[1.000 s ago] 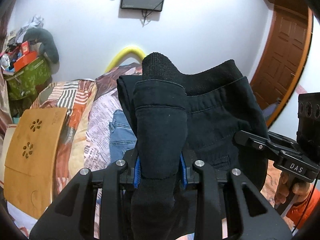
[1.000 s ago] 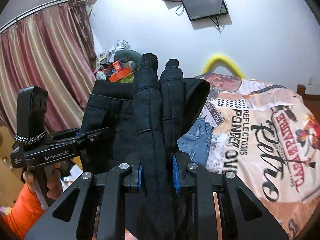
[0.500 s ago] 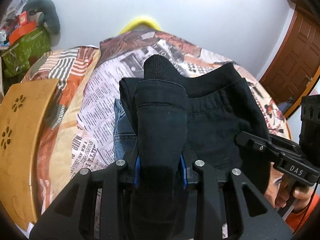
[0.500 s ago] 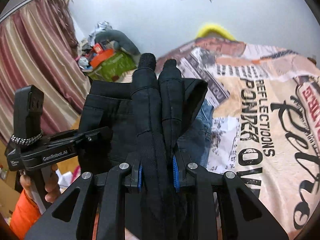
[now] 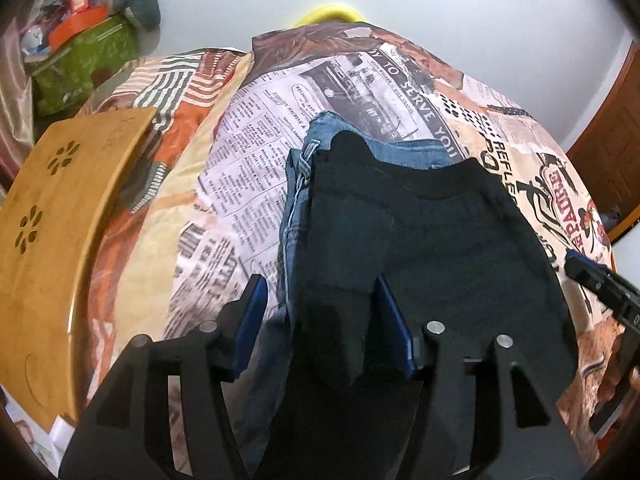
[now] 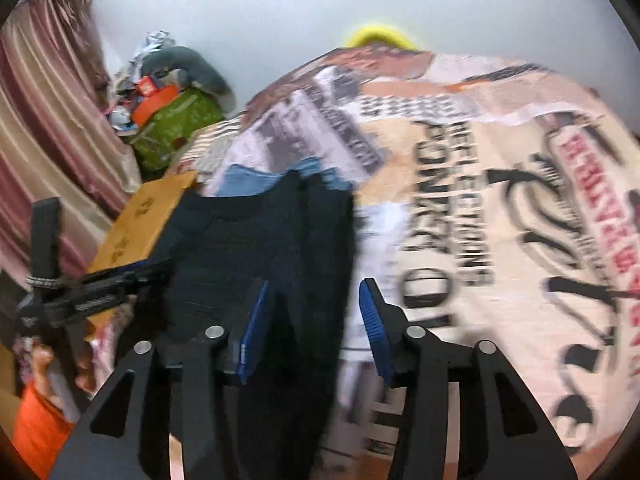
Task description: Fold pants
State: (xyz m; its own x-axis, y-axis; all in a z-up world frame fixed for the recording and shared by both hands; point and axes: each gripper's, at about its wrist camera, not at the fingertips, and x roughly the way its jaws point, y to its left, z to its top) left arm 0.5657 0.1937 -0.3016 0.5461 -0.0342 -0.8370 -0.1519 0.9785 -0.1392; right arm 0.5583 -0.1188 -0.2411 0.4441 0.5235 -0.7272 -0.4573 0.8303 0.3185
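Black pants (image 5: pixel 420 240) lie folded on a bed, resting on top of a pair of blue jeans (image 5: pixel 296 200) whose edge shows along the left side and far end. Both sit on a bedspread (image 5: pixel 248 152) printed like old newspaper pages with large lettering.

From the left wrist view, the left gripper (image 5: pixel 324 320) points down at the near left part of the pants. Its jaws are opening, blue pads standing apart from the cloth, with a fold of black fabric lying loose between them.

From the blurred right wrist view, the right gripper (image 6: pixel 312 320) is over the pants' right edge. Its jaws are also opening, with black fabric between them; the pads do not press on it.

A wooden lap desk (image 5: pixel 52 232) sits on the bed's left side. Beyond it stand a green bag (image 5: pixel 80 68) and a pink curtain (image 6: pixel 44 128) against a white wall (image 5: pixel 460 16). A hand in an orange sleeve (image 6: pixel 32 424) holds the left gripper's handle.
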